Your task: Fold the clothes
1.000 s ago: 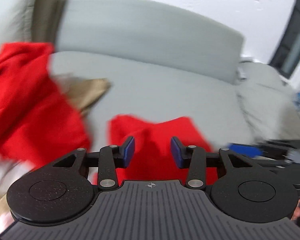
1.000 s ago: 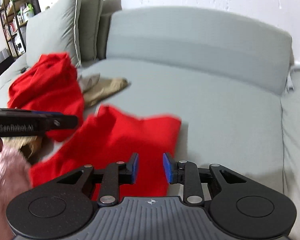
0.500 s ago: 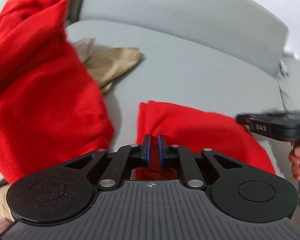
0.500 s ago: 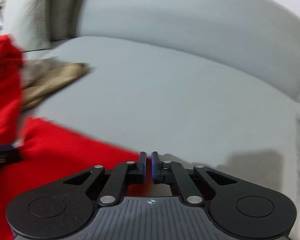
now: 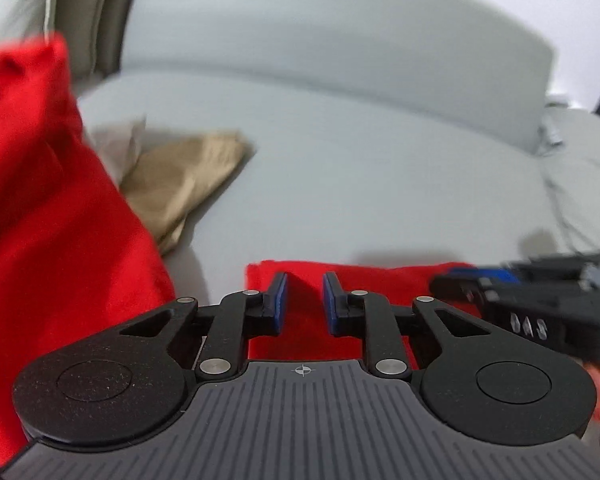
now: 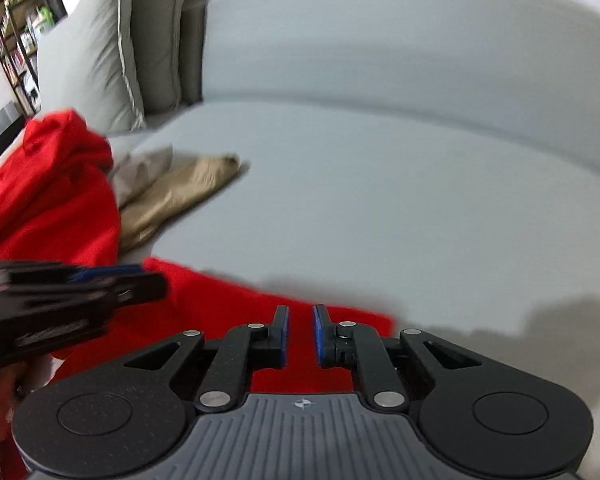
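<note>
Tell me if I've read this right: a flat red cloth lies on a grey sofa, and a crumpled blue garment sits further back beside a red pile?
Not quite. The crumpled garment is tan, not blue, as the right wrist view shows. The flat red cloth, grey sofa and red pile are as you say.

Sofa seat (image 6: 380, 208): matt grey woven cloth; red garment (image 5: 364, 284): soft fleecy cloth (matt); gripper pads (image 5: 279, 300): blue, rubbery-looking
</note>
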Demonstrator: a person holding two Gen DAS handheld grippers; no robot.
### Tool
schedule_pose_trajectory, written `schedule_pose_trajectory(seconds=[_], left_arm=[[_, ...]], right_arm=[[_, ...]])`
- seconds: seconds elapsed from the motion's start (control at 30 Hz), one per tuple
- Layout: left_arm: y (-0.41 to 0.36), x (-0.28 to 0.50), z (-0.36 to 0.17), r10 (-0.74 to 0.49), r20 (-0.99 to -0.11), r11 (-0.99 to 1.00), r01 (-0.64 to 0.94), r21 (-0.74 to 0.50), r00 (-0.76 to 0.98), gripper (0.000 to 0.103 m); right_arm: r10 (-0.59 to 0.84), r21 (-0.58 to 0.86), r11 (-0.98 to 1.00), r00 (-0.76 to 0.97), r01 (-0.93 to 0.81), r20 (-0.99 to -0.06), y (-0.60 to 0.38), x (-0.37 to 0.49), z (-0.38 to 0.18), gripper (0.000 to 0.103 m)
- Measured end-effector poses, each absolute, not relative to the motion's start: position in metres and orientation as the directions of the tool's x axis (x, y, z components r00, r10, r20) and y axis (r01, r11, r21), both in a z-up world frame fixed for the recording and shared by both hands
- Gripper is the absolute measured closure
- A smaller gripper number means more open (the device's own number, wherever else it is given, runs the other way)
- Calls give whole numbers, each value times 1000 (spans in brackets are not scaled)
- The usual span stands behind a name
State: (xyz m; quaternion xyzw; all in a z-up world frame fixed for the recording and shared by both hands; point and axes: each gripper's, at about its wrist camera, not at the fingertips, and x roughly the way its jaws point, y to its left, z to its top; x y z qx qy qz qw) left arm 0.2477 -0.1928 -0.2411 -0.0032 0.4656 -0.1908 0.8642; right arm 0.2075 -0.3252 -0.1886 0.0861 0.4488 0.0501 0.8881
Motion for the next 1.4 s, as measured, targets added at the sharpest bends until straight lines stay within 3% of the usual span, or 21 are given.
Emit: schedule_pose_trajectory(seconds=[0.07,0.13,0.2,0.3,0.5,0.63,0.77,0.93,1.13,1.2,1.4], left_arm=[[-174,259,-247,-330,-811,943,215,-255,483,94],[-155,255,-232,-258,-801,965,112,-236,540,81],[-148,242,-215,-276,-779,961,151,-231,563,77],[-150,215,-194,-371,-764,927,259,-271,528,67],[-198,142,-175,-360,-775,870,487,-77,519,67],[-206,123,-186,-309,-812,876,481,-40,495,68],[-196,128,-204,-237,-882,896,443,-36,407,89],[-176,110,-179,-233,-895,901,430,-52,380,88],[-159,75,-160,-228,-874,897,442,-17,428,55],[-158,67,-161,-193,-869,908,418,17,455,35],[-164,63,-164,-165,-869,918,394,38,467,34]], right_arm=[[84,158,985,603,70,-794,-336,207,-187,98],[-20,114,977,609,181,-793,-350,201,-179,91],[-23,168,956,632,241,-775,-373,179,-163,90],[29,192,964,642,185,-766,-376,146,-145,82],[101,165,985,641,41,-761,-330,106,-134,82],[140,155,987,624,-32,-769,-301,98,-136,82],[71,32,996,550,-80,-832,-283,94,-155,83],[22,3,999,545,-37,-838,-294,65,-140,82],[86,101,995,584,-7,-807,-302,20,-113,76],[100,124,992,585,1,-805,-297,11,-113,74],[106,126,992,549,-1,-829,-282,5,-119,74]])
